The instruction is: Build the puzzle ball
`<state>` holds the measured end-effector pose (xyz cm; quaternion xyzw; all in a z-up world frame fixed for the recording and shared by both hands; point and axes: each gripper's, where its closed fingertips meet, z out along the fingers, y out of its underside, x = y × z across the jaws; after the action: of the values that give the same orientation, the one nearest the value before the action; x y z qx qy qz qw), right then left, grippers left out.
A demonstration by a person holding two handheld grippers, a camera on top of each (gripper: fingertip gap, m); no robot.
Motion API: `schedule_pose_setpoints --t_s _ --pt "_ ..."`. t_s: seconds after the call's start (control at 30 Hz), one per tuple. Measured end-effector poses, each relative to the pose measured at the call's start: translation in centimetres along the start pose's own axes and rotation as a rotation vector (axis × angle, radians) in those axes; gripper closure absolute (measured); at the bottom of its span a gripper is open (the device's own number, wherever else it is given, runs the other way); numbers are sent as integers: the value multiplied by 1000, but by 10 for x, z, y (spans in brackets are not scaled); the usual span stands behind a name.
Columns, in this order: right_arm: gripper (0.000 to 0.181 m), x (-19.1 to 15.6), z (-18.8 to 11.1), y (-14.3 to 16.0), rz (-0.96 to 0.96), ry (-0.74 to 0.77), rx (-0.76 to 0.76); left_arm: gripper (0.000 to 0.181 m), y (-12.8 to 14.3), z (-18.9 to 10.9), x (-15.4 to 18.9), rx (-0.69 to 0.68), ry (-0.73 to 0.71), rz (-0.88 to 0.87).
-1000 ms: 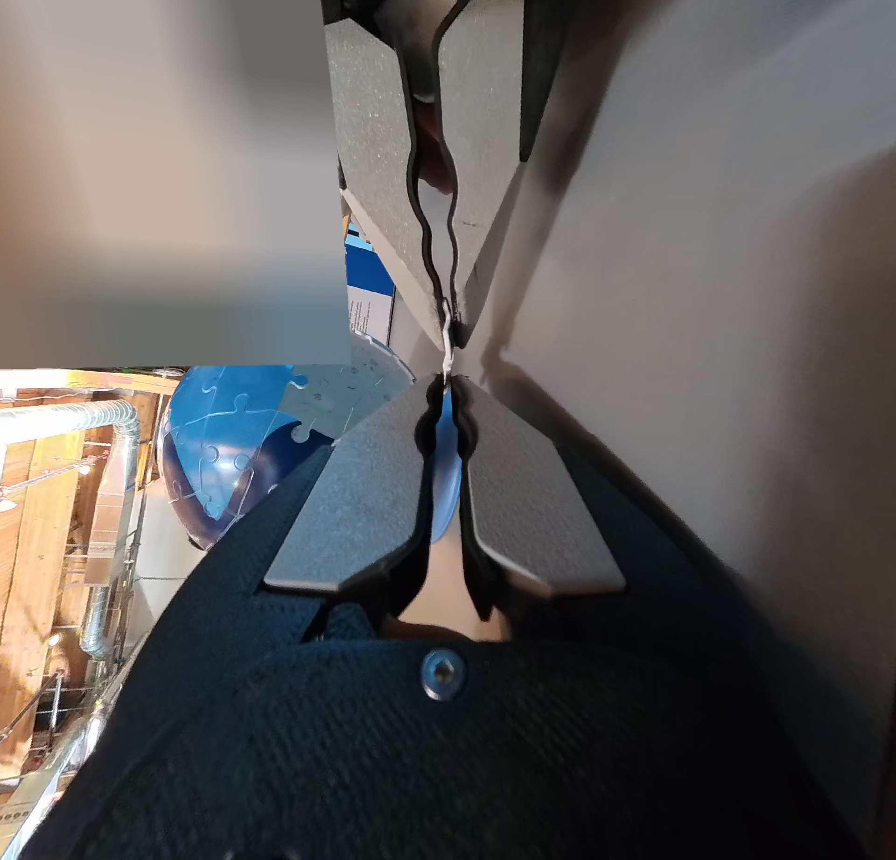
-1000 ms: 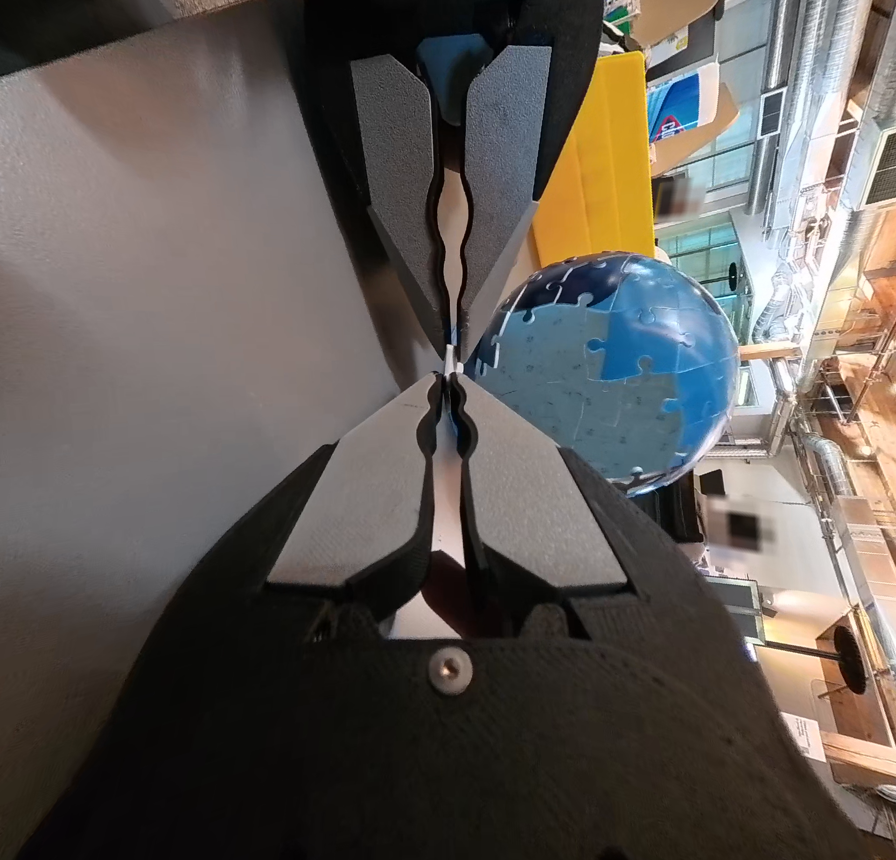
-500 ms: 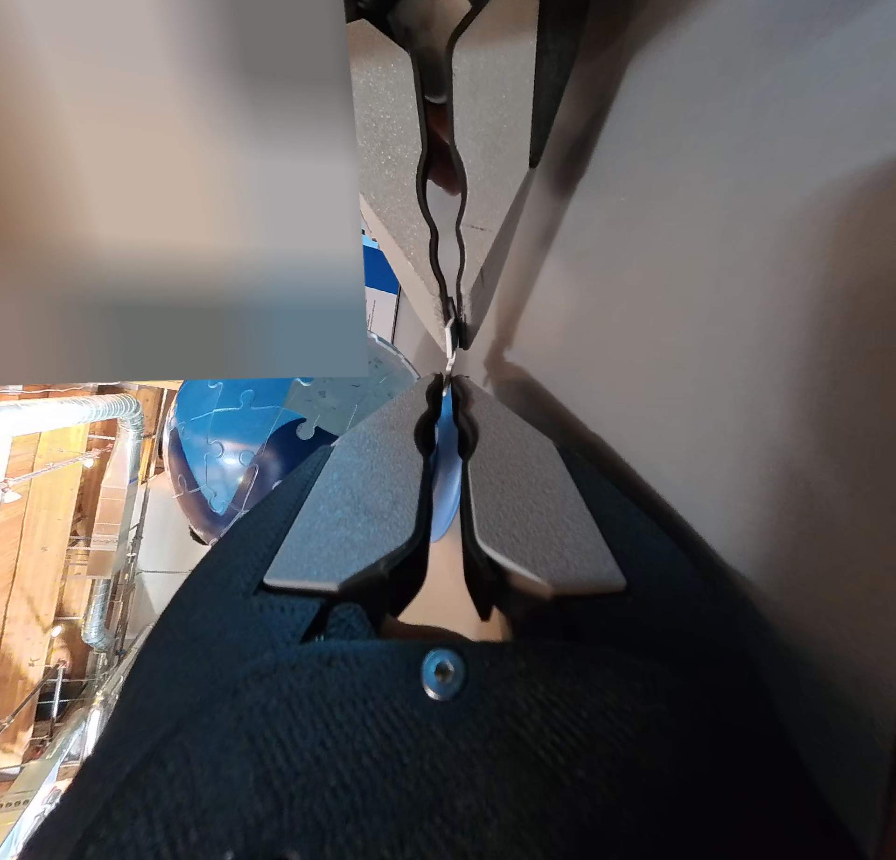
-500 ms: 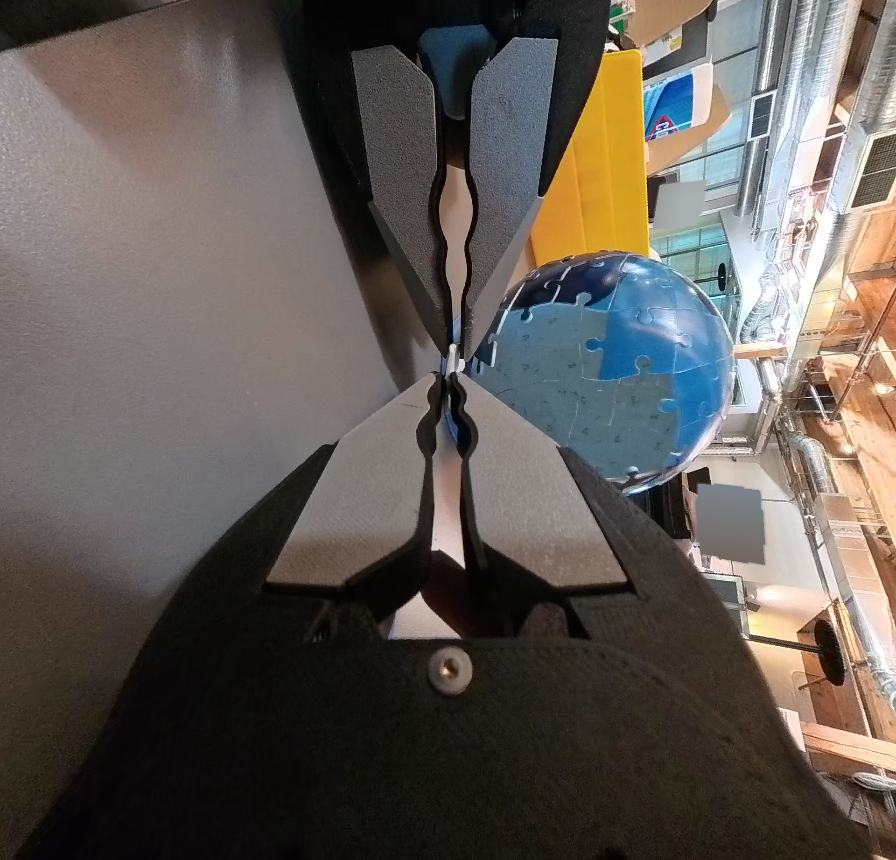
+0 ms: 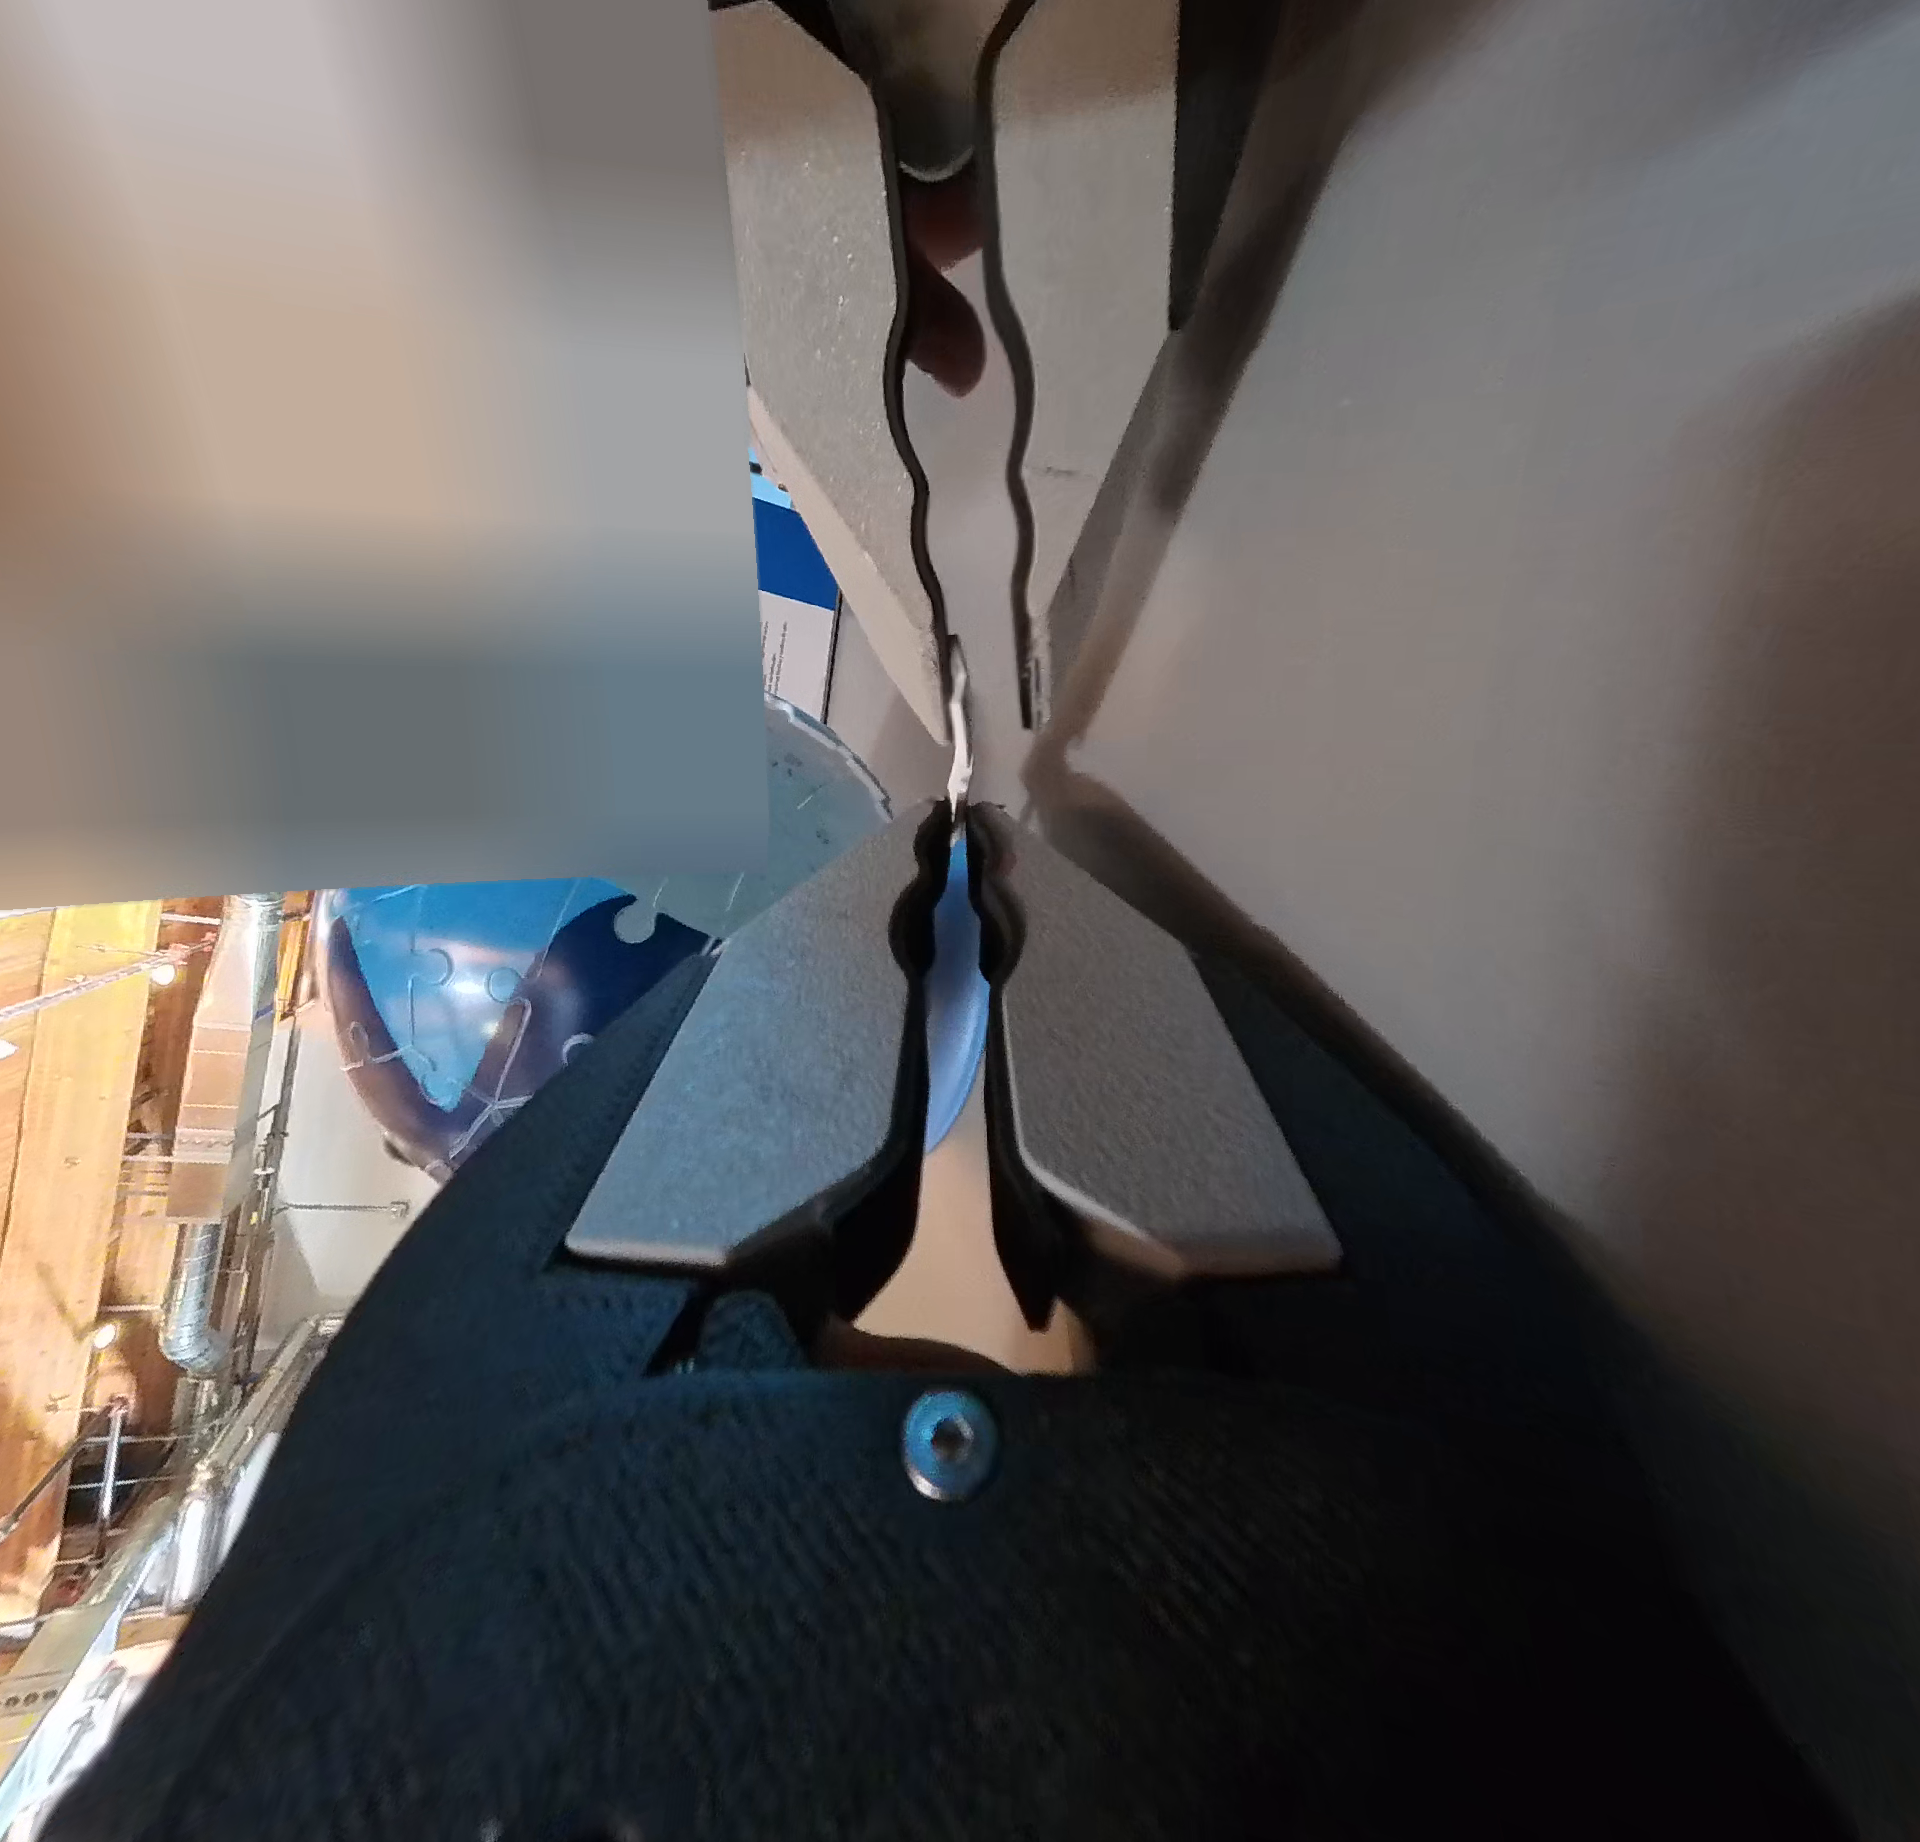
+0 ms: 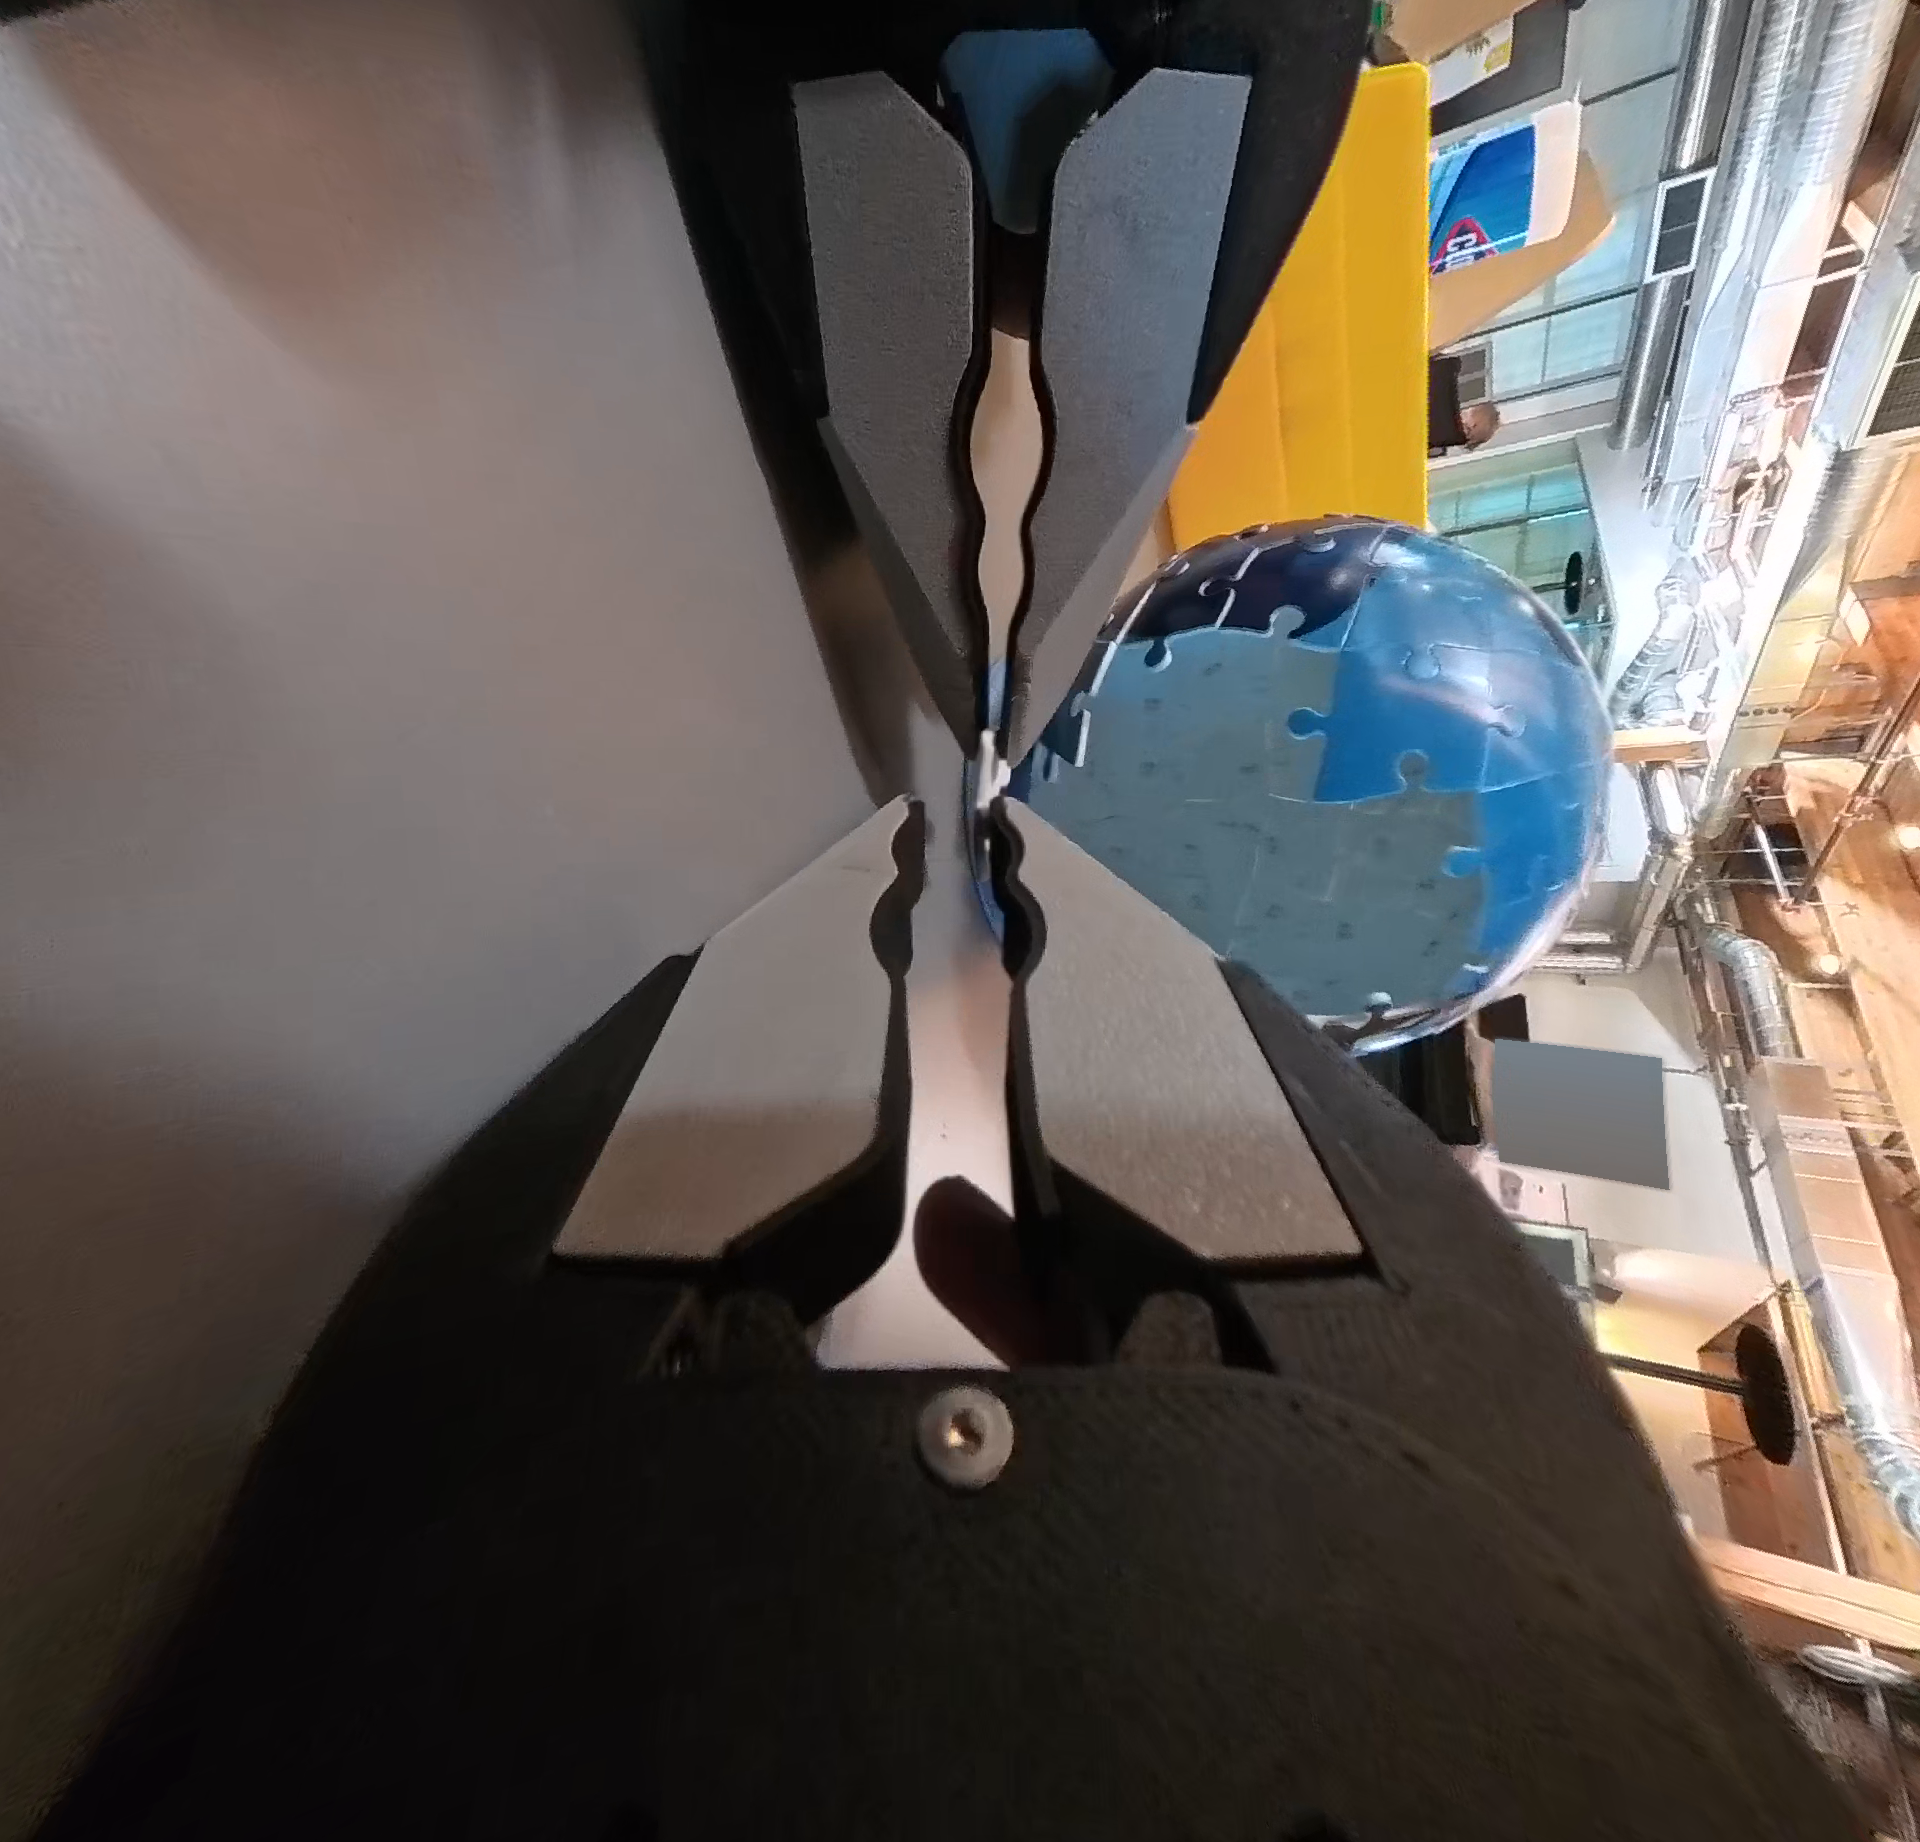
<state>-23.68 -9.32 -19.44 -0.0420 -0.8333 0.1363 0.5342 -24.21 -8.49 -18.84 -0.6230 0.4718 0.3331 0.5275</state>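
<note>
Grey matte tabletop (image 6: 364,649) fills one side of both views. My left gripper (image 5: 961,826) is clamped on a thin blue curved puzzle piece (image 5: 954,1003). My right gripper (image 6: 951,816) stands apart, its jaws slightly spread around the piece's edge. Just beside them sits the blue plastic puzzle ball (image 6: 1351,784), nearly complete.

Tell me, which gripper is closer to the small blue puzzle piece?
Left. The left gripper is shut on the small blue puzzle piece. The right gripper faces it tip to tip, open around the piece's other end.
</note>
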Motion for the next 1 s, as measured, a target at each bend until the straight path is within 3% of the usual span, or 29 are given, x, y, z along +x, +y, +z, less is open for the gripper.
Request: schedule_pose_setpoints --t_s 0.7,1.0 --pt "167 1 -2 -2 -129 50 -43 181 7 2 0 -44 1 -2" --pt "181 4 4 7 -141 68 -92 180 9 4 -1 -60 -11 2"
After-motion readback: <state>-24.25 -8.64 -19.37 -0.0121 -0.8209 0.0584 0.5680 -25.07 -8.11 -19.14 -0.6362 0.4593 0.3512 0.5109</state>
